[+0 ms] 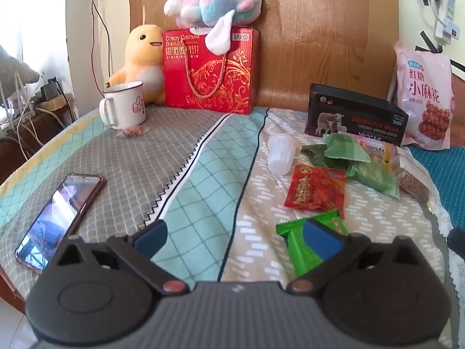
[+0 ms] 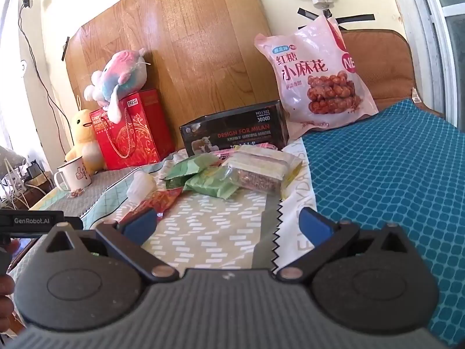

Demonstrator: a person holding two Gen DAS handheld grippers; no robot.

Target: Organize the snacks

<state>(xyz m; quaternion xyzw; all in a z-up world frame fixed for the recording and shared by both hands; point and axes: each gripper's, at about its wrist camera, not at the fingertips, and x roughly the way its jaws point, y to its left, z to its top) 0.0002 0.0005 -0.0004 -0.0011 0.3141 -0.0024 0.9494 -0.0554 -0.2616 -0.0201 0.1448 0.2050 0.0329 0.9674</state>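
Small snacks lie in a loose pile on the patterned bedcover. A red packet (image 1: 315, 191), pale green packets (image 1: 369, 171) and a clear bag of brown pieces (image 2: 258, 179) are among them. A bright green wrapper (image 1: 302, 247) lies just under my left gripper's right finger. A black box (image 1: 356, 115) stands behind the pile, and a pink snack bag (image 2: 316, 72) leans on the wall. My left gripper (image 1: 237, 237) hangs open over the cover, empty. Open too is my right gripper (image 2: 226, 222), in front of the pile with nothing between its fingers.
A red gift box (image 1: 210, 69) with a plush toy (image 1: 215, 0) on top stands at the back beside a yellow plush duck (image 1: 142, 61) and a white mug (image 1: 125, 104). A phone (image 1: 61, 218) lies front left. A small white cup (image 1: 280, 152) lies tipped over. A blue mat (image 2: 392, 180) covers the right.
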